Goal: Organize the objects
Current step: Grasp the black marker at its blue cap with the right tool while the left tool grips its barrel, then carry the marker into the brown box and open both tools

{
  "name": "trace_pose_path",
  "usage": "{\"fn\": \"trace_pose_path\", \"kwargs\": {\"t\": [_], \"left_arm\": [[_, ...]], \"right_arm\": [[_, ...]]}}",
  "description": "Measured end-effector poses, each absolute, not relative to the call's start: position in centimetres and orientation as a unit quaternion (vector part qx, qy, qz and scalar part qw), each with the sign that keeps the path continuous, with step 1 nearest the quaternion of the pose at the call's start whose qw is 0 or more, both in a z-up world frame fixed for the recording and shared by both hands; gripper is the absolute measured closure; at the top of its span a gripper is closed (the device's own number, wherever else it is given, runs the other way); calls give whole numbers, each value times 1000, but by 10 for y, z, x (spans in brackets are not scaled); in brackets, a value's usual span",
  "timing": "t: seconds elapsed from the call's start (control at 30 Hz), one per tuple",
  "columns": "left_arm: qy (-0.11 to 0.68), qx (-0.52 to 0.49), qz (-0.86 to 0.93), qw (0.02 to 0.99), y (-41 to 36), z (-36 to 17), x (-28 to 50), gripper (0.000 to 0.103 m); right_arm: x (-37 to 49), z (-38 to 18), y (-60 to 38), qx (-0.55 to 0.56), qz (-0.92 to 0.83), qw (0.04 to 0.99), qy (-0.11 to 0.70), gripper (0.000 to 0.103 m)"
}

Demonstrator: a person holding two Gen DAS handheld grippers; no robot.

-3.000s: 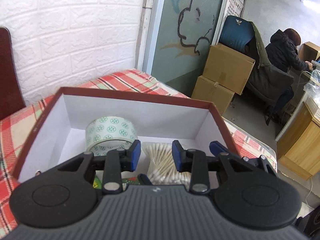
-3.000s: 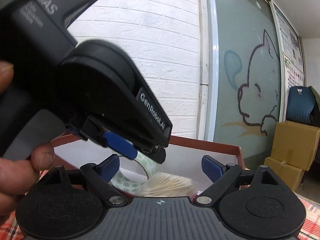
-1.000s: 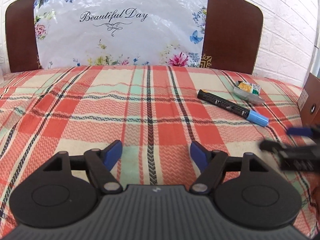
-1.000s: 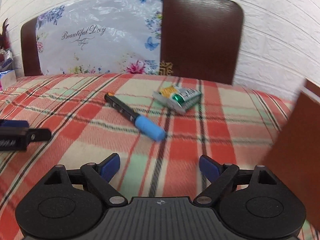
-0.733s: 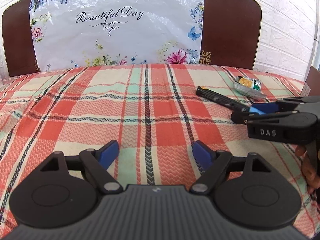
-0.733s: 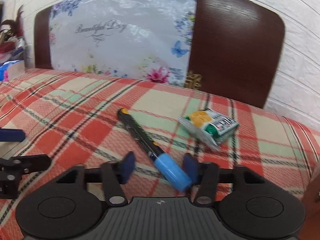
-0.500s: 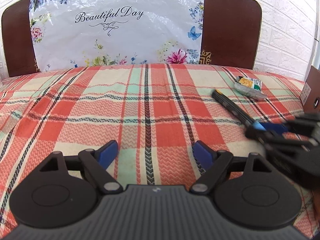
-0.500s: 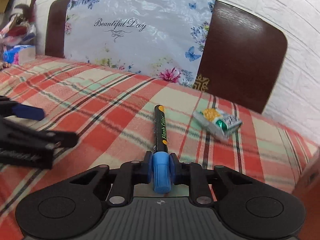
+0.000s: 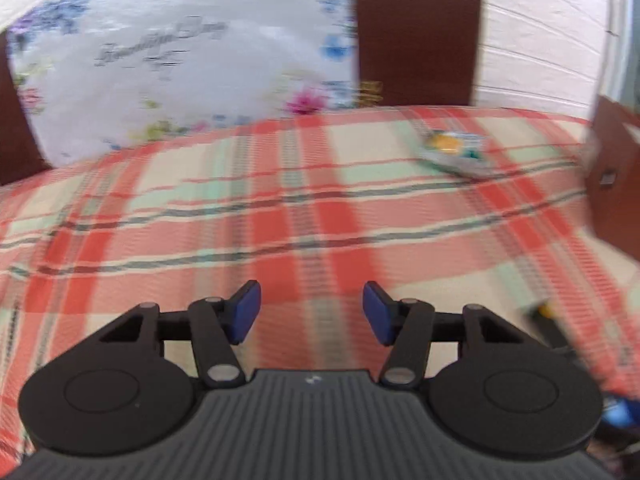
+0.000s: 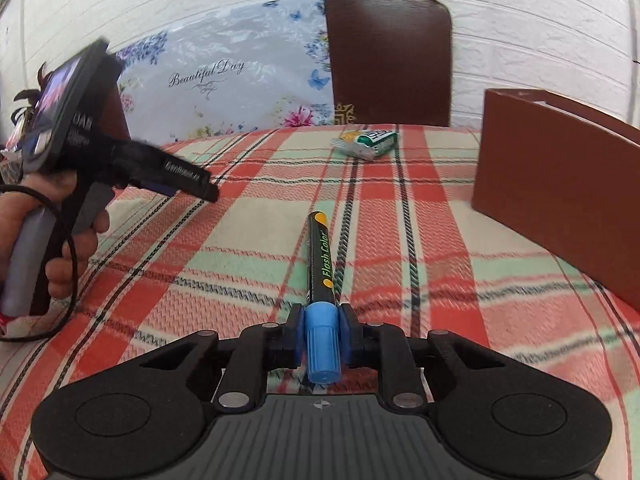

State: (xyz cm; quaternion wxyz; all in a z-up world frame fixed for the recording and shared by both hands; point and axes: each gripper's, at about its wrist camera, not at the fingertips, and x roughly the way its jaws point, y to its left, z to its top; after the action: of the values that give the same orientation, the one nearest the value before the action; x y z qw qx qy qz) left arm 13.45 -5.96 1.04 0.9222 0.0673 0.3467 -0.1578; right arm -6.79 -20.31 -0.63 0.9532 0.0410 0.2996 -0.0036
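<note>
My right gripper (image 10: 320, 338) is shut on the blue cap of a black marker (image 10: 320, 256), whose body sticks out forward above the plaid blanket (image 10: 420, 240). A green and yellow packet (image 10: 366, 140) lies farther back on the blanket, also blurred in the left wrist view as the packet (image 9: 454, 148). The brown box (image 10: 560, 184) stands at the right. My left gripper (image 9: 312, 314) hovers over bare blanket with its jaws closing and nothing between them. In the right wrist view the left gripper (image 10: 200, 188) is at the left, held in a hand (image 10: 60, 248).
A brown headboard (image 10: 388, 60) with a floral plastic cover (image 10: 220, 76) stands behind the blanket against a white brick wall. The brown box's wall (image 9: 616, 184) is at the right edge of the left wrist view. A black cable (image 10: 68, 280) hangs from the left gripper's handle.
My right gripper closed on the marker's blue cap, lifted it off the blanket and swung right, toward the brown box. The left gripper's jaws narrowed and its view swung right and blurred.
</note>
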Motion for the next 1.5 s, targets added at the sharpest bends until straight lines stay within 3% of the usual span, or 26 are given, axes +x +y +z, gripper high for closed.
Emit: {"fn": "trace_pose_path", "kwargs": {"t": [0.27, 0.47, 0.57, 0.6, 0.7, 1.17, 1.5], "left_arm": [[472, 5, -263, 842, -117, 9, 101, 44], [473, 14, -271, 838, -132, 4, 86, 41], [471, 21, -281, 835, -138, 5, 81, 58], [470, 23, -289, 834, -140, 4, 80, 72], [468, 24, -297, 832, -147, 9, 83, 75], [284, 90, -416, 859, -261, 130, 73, 81], [272, 141, -422, 853, -338, 124, 100, 84]], "right_arm": [[-74, -6, -206, 38, -6, 956, 291, 85], [-77, -8, -213, 48, 2, 957, 285, 85], [-78, -9, -215, 48, 7, 959, 280, 85], [-78, -9, -215, 50, 9, 959, 278, 85], [-82, -8, -216, 53, 12, 962, 267, 85], [-87, 66, -296, 43, -126, 988, 82, 84], [-43, 70, -378, 124, -183, 973, 65, 85]]}}
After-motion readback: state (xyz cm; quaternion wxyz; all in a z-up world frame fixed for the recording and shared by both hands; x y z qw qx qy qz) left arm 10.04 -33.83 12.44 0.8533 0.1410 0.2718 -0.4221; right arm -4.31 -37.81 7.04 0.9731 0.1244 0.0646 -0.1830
